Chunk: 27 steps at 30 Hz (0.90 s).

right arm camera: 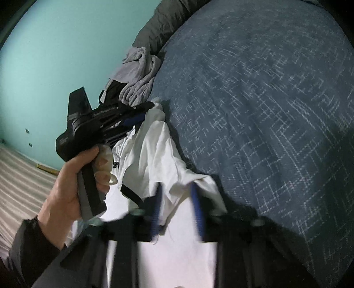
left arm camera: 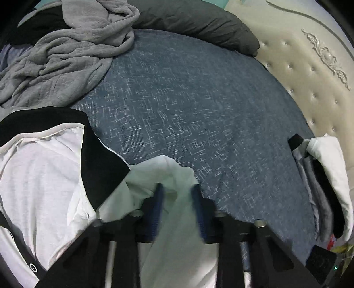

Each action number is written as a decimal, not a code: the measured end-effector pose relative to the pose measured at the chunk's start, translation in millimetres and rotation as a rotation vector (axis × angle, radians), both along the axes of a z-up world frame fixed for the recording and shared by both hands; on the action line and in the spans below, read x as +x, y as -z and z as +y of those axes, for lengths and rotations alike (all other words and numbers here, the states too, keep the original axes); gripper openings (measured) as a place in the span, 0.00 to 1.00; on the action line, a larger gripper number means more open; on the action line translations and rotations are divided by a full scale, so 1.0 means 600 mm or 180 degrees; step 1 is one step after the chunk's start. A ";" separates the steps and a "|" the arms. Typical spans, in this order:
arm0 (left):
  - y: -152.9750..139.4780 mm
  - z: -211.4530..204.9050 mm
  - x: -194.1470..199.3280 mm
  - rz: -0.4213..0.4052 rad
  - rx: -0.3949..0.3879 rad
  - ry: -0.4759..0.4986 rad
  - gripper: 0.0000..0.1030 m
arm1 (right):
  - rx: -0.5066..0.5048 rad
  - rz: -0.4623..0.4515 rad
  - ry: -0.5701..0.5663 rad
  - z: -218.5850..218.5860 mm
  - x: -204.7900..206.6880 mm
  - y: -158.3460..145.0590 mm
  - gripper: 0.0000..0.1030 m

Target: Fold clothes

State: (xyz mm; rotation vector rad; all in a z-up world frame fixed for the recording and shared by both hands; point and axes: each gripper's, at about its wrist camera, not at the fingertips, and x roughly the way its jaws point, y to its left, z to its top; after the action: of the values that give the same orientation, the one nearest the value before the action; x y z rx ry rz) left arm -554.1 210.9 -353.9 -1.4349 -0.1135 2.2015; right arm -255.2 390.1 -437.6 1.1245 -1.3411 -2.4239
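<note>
A white shirt (left arm camera: 39, 177) with black collar and black trim lies on the blue patterned bedcover (left arm camera: 199, 99) at the lower left. My left gripper (left arm camera: 178, 197) is shut on a bunched white edge of it, with cloth rising between the blue fingers. In the right wrist view the same shirt (right arm camera: 154, 150) stretches from my right gripper (right arm camera: 177, 203), shut on its near edge, up to the left gripper (right arm camera: 138, 118), which a hand (right arm camera: 73, 177) holds by the handle. Both sets of fingers are blurred by motion.
A crumpled grey blanket (left arm camera: 66, 55) lies at the far left beside a dark pillow (left arm camera: 194, 20). A cream tufted headboard (left arm camera: 309, 66) borders the right. A stack of folded clothes (left arm camera: 320, 177) sits at the right edge of the bed. A teal wall (right arm camera: 55, 55) stands behind.
</note>
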 end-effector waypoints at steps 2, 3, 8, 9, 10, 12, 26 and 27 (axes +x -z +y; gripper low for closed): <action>-0.001 0.000 0.000 0.0017 0.0017 -0.0021 0.03 | 0.0046 0.0036 0.0021 0.000 0.005 -0.003 0.02; -0.004 0.000 0.000 0.0028 0.0037 -0.0021 0.03 | 0.0072 0.0060 0.0030 0.001 0.009 -0.006 0.01; -0.022 -0.011 -0.003 0.0120 0.0104 -0.0095 0.03 | 0.0069 0.0078 0.0057 0.007 0.012 -0.009 0.00; -0.024 -0.013 -0.003 0.0120 0.0116 -0.0103 0.03 | 0.0032 0.0052 0.0072 0.007 0.012 -0.007 0.00; -0.027 -0.014 -0.004 0.0123 0.0112 -0.0105 0.03 | -0.0006 0.0026 0.0086 0.008 0.013 -0.005 0.00; -0.031 -0.017 -0.004 0.0140 0.0081 -0.0117 0.03 | -0.0066 -0.0051 0.0119 0.007 0.013 -0.004 0.03; -0.039 -0.028 -0.002 0.0206 0.0148 -0.0077 0.03 | -0.0316 -0.0102 0.0248 0.006 -0.013 0.025 0.31; -0.039 -0.027 -0.001 0.0211 0.0149 -0.0070 0.03 | -0.0304 -0.0115 0.0259 0.007 -0.014 0.028 0.25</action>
State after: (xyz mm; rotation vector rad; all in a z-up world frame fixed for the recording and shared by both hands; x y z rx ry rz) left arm -554.8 194.6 -330.3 -1.3403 -0.1576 2.2466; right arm -263.5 394.5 -454.6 1.1160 -1.5248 -2.3767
